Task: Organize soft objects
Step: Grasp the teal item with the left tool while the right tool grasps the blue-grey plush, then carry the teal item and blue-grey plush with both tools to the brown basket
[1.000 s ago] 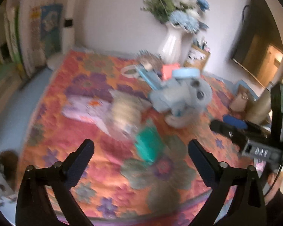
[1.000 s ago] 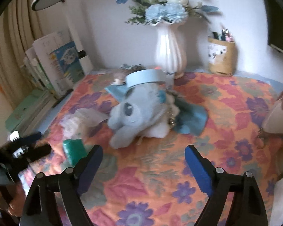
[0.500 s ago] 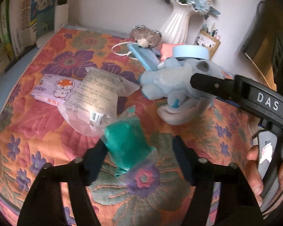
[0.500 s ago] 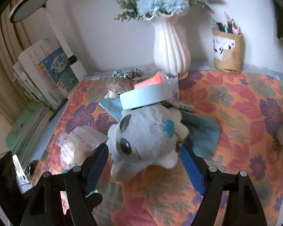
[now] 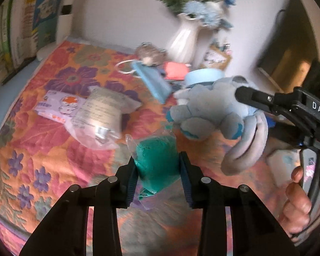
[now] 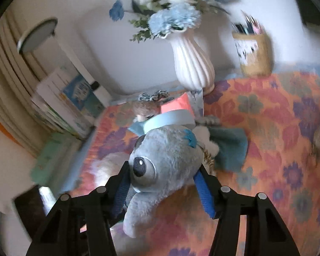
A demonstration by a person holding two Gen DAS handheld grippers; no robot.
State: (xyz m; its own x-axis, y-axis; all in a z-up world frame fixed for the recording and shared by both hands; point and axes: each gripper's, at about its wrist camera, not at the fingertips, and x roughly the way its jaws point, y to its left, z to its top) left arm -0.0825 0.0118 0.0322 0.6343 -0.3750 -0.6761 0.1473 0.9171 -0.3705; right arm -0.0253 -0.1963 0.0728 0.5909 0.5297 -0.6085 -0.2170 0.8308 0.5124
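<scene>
Our left gripper (image 5: 157, 171) has just been closing and now clamps a green soft block in a clear bag (image 5: 156, 162), near the front edge of the flowered bedspread (image 5: 53, 140). Our right gripper (image 6: 163, 180) has just been closing too; its pads press both sides of the head of a blue-grey plush toy (image 6: 166, 162), held just above the middle of the spread. A clear packet (image 5: 100, 117) lies toward the left edge, and a white vase (image 6: 192, 64) stands at the far edge.
</scene>
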